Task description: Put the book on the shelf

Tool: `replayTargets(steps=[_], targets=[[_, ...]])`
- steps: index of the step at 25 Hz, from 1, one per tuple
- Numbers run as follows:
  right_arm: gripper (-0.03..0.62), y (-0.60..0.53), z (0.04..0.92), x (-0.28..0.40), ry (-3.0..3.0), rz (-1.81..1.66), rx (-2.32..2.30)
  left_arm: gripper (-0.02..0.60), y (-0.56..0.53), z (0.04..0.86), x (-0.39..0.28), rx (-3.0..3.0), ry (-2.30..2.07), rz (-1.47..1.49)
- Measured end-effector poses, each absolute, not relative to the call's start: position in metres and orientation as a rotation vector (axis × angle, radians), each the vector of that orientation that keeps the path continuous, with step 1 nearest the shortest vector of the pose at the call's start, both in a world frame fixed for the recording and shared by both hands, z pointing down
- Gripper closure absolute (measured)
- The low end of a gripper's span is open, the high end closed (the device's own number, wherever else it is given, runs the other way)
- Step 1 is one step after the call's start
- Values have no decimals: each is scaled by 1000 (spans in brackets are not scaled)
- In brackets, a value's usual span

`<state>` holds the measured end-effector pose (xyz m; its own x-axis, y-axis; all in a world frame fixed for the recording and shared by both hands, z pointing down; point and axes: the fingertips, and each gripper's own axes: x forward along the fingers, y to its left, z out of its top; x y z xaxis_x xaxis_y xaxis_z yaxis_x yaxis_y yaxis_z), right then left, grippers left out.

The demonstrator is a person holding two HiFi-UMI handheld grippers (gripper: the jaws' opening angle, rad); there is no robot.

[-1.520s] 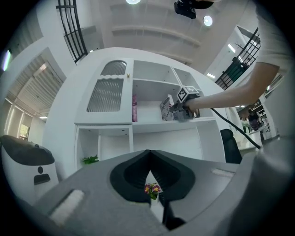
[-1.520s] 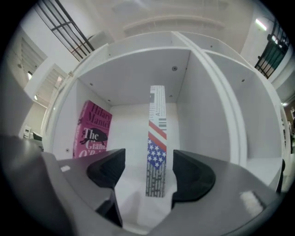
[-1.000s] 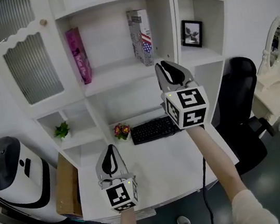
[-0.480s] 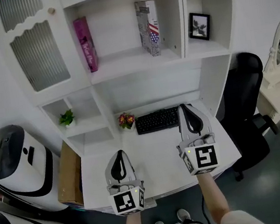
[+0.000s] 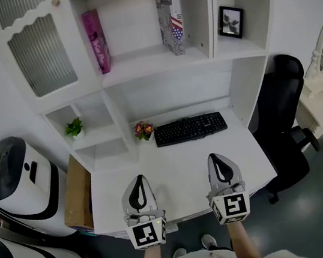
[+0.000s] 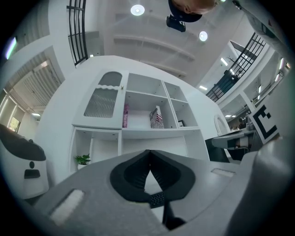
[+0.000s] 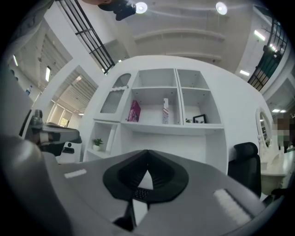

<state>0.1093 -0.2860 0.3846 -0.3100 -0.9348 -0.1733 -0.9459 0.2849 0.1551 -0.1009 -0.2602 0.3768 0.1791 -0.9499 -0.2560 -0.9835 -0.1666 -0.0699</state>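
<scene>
A book with a flag cover (image 5: 170, 14) stands upright on the middle shelf (image 5: 151, 61) near its right wall, and it shows small in the left gripper view (image 6: 156, 118) and the right gripper view (image 7: 165, 111). A pink book (image 5: 96, 41) stands at that shelf's left side. My left gripper (image 5: 136, 186) rests low over the desk's (image 5: 174, 172) front edge, shut and empty. My right gripper (image 5: 218, 162) sits beside it over the front right of the desk, shut with nothing between its jaws.
A black keyboard (image 5: 190, 128) and a small flower pot (image 5: 144, 129) sit at the back of the desk. A framed picture (image 5: 230, 22) stands in the right cubby, a small plant (image 5: 74, 128) in the left one. A black chair (image 5: 286, 118) is at right, a cardboard box (image 5: 77, 192) at left.
My right gripper has come down and back from the shelf by the flag-cover book to the desk's front edge. The left gripper stayed low near the front edge.
</scene>
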Motion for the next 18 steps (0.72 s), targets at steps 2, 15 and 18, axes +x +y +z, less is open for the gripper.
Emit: replayTargets(steps=[2, 15, 18], targets=[[594, -281, 402, 111, 2517, 315, -1824, 581, -260, 383, -102, -2240, 1881, 208], [594, -277, 426, 106, 2616, 209, -1774, 581, -269, 388, -93, -2242, 1886, 198], [594, -278, 426, 111, 2597, 180, -1790, 581, -269, 393, -94, -2244, 1890, 199]])
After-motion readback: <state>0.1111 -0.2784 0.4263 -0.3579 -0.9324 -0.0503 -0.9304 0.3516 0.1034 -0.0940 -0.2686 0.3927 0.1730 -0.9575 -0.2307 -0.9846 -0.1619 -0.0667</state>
